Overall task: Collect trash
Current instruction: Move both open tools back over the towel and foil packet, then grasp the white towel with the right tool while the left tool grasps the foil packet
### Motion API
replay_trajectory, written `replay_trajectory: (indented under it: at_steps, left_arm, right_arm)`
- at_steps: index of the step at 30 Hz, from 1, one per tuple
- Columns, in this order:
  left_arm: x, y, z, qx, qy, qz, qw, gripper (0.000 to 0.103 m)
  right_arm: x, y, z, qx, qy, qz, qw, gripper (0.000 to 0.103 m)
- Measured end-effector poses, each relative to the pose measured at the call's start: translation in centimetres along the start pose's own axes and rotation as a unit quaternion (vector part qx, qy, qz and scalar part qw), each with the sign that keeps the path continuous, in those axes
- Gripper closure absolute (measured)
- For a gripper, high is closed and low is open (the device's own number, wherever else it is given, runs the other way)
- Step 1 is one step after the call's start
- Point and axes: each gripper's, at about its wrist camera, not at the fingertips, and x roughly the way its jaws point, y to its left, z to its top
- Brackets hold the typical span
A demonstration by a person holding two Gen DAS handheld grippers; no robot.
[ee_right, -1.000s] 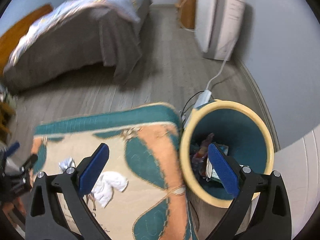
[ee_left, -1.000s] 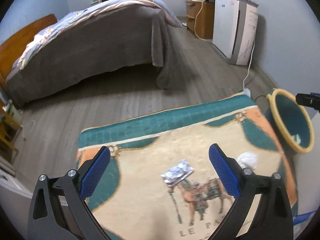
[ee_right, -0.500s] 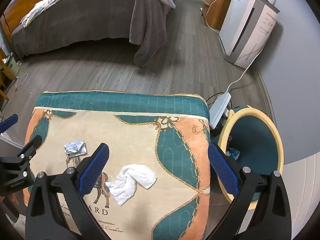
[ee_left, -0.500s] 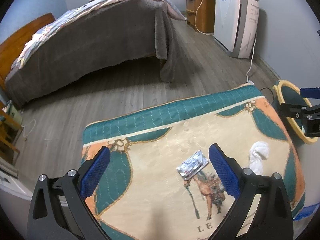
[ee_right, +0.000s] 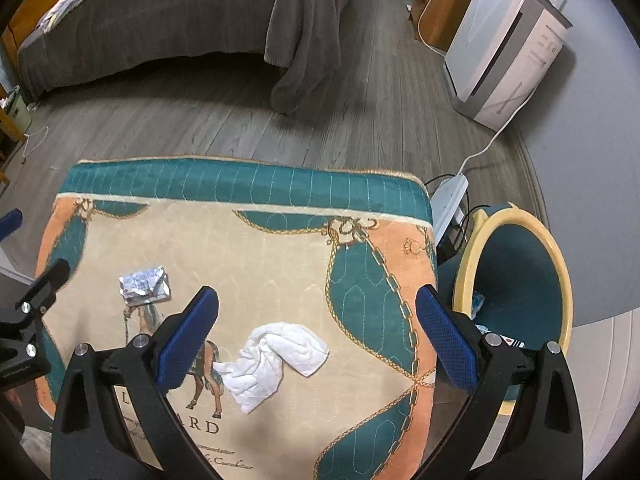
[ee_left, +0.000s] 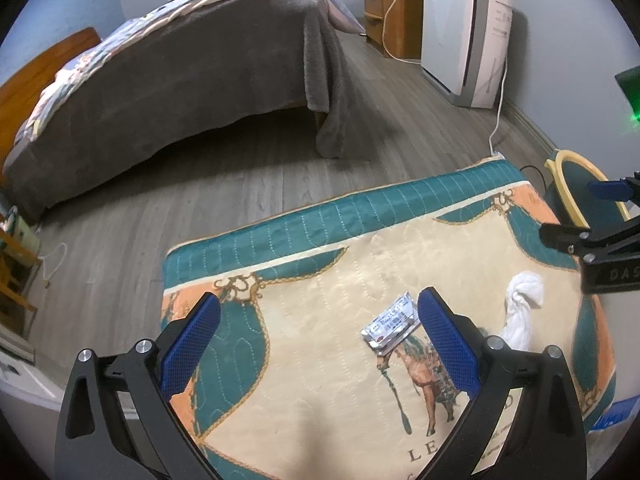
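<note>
A bed (ee_left: 168,92) draped in a grey blanket fills the far side of the room, with a white air purifier (ee_right: 508,52) against the wall. Nearer is the table (ee_right: 248,188), covered by a quilted teal, orange and cream cloth with a horse print. Beside its right edge stands a teal wastebasket (ee_right: 516,276) with a yellow rim.

Two pieces of trash lie on the cloth: a crumpled white tissue (ee_right: 276,354) and, well apart to its left, a flattened silver foil wrapper (ee_right: 145,291).

The left gripper (ee_left: 320,346) is spread wide and holds nothing; the wrapper (ee_left: 392,325) sits just inside its right finger. The right gripper (ee_right: 316,334) is equally wide and empty, the tissue lying between its fingers.

Risks, as I judge them: the wrapper lies flat on soft fabric — closing on it could pinch the cloth too, or the foil could slide out. It is also off-centre in the left gripper, so one finger may simply push it aside. The loose tissue may tear or trail when lifted, and could snag the basket rim.

Only the right wrist view looks into the wastebasket and shows scraps already at its bottom, plus a power strip (ee_right: 450,200) on the floor; the left view shows only a slice of the rim — but gives the wrapper's position against its own fingers.
</note>
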Motion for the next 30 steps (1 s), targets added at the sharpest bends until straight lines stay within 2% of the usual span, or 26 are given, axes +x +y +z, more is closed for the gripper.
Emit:
replay_trajectory:
  at_steps: [10,19,21,24,26,28,29,30]
  left_arm:
    - [1.4,-1.5,-0.3,0.053,0.013,0.005,0.9985,0.005]
    - [3.6,-2.1,-1.8,0.089,0.058,0.008,0.9944,0.005]
    - [4.3,-2.3,-2.3,0.096,0.069,0.008,0.9930,0.005]
    - [5.4,-2.6,-2.8,0.100,0.083,0.002,0.9915,0.005]
    - [6.0,-2.7,-2.9,0.097,0.088,-0.007,0.9913,0.005]
    - [6.8,-3.0,-3.0,0.097,0.093,-0.013,0.9908,0.005]
    - [7.2,-3.1,-3.1,0.099,0.096,-0.015,0.9904,0.005]
    - [7.6,-3.4,-3.2,0.102,0.097,-0.016,0.9899,0.005]
  right_arm:
    - [1.6,-2.0,-0.7,0.070,0.023,0.028,0.997,0.006]
    - [4.7,-1.1,-2.0,0.096,0.072,0.058,0.991,0.006]
    - [5.5,-0.7,-2.3,0.089,0.085,0.059,0.991,0.010]
    - [6.8,0.0,-2.8,0.084,0.107,0.071,0.988,0.029]
    - [7.5,0.2,-3.1,0.082,0.121,0.080,0.986,0.055]
    - [7.6,0.3,-3.2,0.079,0.127,0.081,0.985,0.064]
    - [7.5,0.3,-3.2,0.080,0.126,0.085,0.985,0.075]
    - [7.4,0.2,-3.1,0.084,0.125,0.090,0.985,0.080]
